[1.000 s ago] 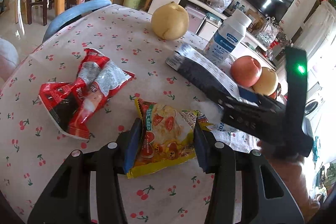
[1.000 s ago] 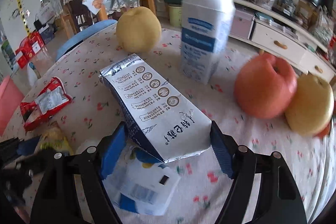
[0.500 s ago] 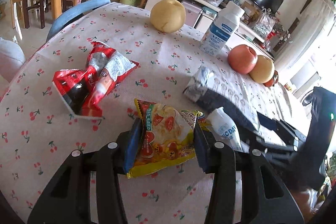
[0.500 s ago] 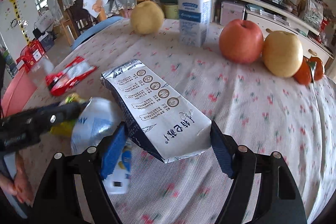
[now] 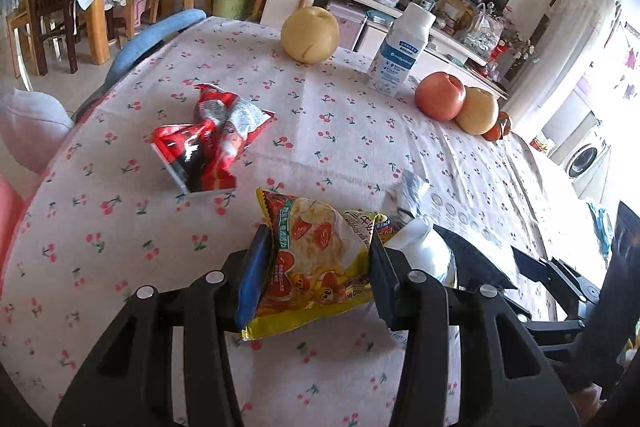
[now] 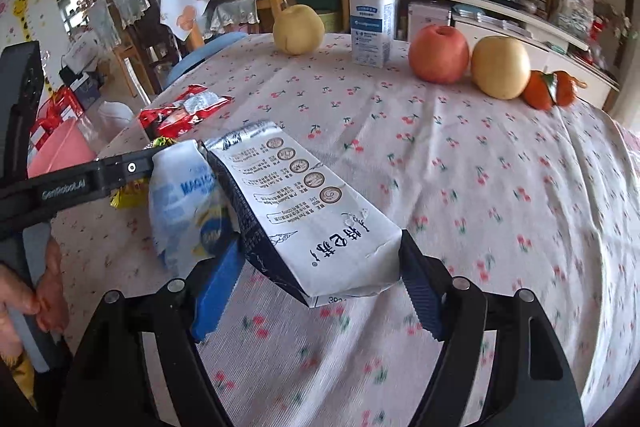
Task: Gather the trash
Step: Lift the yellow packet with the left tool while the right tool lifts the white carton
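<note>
My left gripper (image 5: 318,245) is shut on a yellow snack wrapper (image 5: 316,267), held just above the cherry-print tablecloth (image 5: 360,131). A crumpled red wrapper (image 5: 208,139) lies on the cloth beyond it, to the left. My right gripper (image 6: 320,251) is shut on a white and dark-blue bag (image 6: 304,203) that sticks out forward. A white and blue pouch (image 6: 184,203) hangs against that bag's left side by the left pad; I cannot tell what holds it. The left gripper's finger (image 6: 120,171) shows just left of the pouch.
At the table's far side stand a pear (image 5: 310,35), a white milk bottle (image 5: 400,55), an apple (image 5: 440,97), a second pear (image 5: 478,111) and tangerines (image 6: 548,89). A blue chair back (image 5: 160,35) and a pink bin (image 6: 60,151) sit off the left edge.
Both grippers have drawn back from the fruit toward the table's near side with their wrappers. The bag and the pouch have come off the cloth and now sit close beside the left gripper.
</note>
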Tool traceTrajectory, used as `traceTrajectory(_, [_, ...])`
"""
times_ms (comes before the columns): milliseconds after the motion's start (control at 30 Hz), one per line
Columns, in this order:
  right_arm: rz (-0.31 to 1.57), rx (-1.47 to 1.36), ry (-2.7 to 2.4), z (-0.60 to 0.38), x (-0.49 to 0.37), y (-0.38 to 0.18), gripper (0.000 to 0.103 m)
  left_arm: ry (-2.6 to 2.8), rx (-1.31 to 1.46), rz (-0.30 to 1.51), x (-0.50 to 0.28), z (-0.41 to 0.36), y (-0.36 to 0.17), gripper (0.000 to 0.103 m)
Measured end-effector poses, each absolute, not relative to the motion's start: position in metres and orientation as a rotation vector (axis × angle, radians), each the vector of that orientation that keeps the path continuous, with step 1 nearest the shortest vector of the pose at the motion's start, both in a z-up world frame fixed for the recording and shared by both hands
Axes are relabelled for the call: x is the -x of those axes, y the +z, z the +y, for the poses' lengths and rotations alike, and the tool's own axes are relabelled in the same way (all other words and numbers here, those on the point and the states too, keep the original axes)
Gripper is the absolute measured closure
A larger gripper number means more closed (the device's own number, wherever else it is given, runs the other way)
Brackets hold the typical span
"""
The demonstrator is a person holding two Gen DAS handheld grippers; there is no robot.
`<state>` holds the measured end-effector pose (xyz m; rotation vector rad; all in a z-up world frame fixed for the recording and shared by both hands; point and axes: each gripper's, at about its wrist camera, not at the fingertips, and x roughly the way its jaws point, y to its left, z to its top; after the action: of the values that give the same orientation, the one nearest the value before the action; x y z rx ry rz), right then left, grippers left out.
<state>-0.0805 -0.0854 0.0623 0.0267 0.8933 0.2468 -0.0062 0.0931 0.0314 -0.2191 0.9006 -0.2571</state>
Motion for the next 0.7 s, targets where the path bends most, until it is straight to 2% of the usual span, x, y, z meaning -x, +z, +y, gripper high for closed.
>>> traceTrajectory(400, [0.846, -0.079, 0.164, -0.095, 0.129, 0.076, 0.028, -0.247, 0.218, 0.852, 0.03, 0.114, 0.048, 0.055])
traceTrajectory(700, [0.959, -0.003, 0.148, -0.071, 0.166, 0.056, 0.025, -0.237, 0.242, 0.817, 0.039, 0.139, 0.06, 0.055])
